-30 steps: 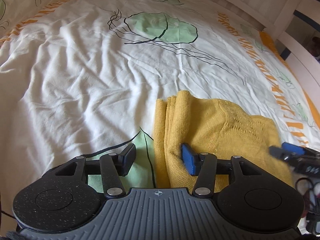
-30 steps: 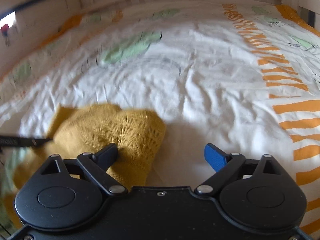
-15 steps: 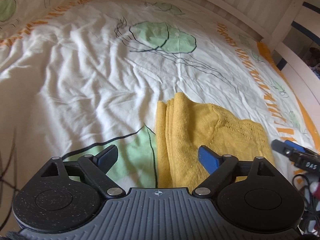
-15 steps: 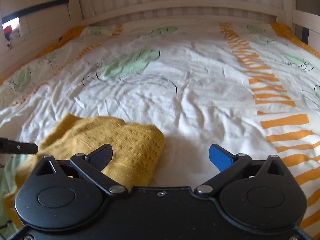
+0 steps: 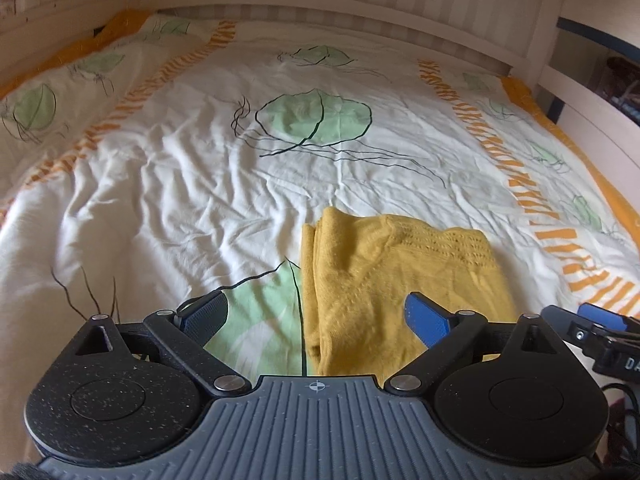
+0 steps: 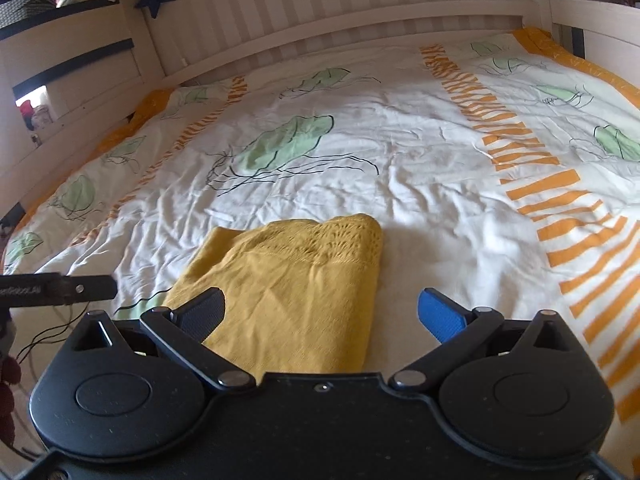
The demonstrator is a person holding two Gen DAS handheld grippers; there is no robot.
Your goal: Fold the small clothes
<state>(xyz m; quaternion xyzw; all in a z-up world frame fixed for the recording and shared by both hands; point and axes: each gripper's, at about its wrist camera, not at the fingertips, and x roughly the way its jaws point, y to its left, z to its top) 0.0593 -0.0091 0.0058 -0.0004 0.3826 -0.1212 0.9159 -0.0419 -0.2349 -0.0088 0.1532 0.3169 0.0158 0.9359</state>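
A small mustard-yellow knit garment (image 5: 384,276) lies folded into a compact rectangle on the bed; it also shows in the right wrist view (image 6: 296,284). My left gripper (image 5: 316,318) is open and empty, raised above the garment's near left edge. My right gripper (image 6: 322,314) is open and empty, raised above the garment's near right edge. The right gripper's tip (image 5: 592,326) shows at the right edge of the left wrist view. The left gripper's tip (image 6: 60,290) shows at the left edge of the right wrist view.
The bed cover (image 5: 180,184) is white with green jellyfish prints and orange stripes, and is wrinkled. A white slatted headboard (image 6: 360,12) stands at the far end. White bed rails (image 5: 592,120) run along the sides. Dark cables (image 6: 36,340) hang at the near left.
Both grippers have pulled back and lifted away from the garment. The left gripper's jaws have opened wider. The garment stays folded on the bed.
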